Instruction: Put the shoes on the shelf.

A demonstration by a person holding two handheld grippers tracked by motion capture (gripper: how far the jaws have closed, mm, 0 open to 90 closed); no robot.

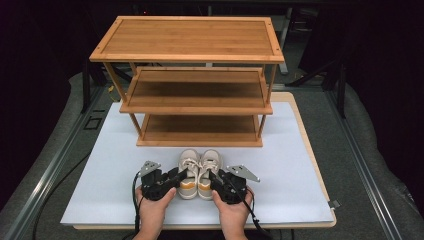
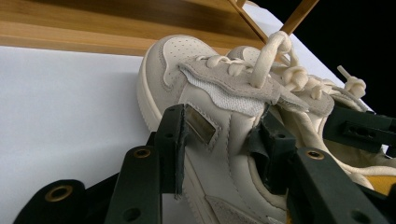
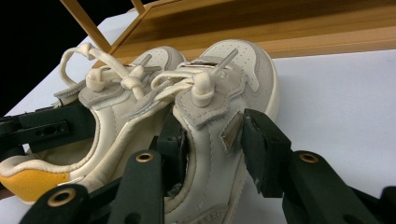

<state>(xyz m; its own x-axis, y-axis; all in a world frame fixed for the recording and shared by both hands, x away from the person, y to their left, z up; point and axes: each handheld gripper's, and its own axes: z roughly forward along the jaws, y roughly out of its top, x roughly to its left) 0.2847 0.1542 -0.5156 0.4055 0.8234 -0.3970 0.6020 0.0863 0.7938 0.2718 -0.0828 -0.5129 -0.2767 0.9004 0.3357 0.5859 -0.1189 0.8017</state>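
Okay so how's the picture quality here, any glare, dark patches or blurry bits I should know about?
High view: the white mat is evenly lit with no glare, the surroundings fall to near black, and the pair of shoes looks small and soft. Left gripper view: the left shoe is fairly sharp, while the rack behind is blurred. Right gripper view: the right shoe is clear, and the upper left corner is black.

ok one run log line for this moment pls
left gripper: shut on left shoe | right gripper: shut on right shoe | shoes: on mat, before rack
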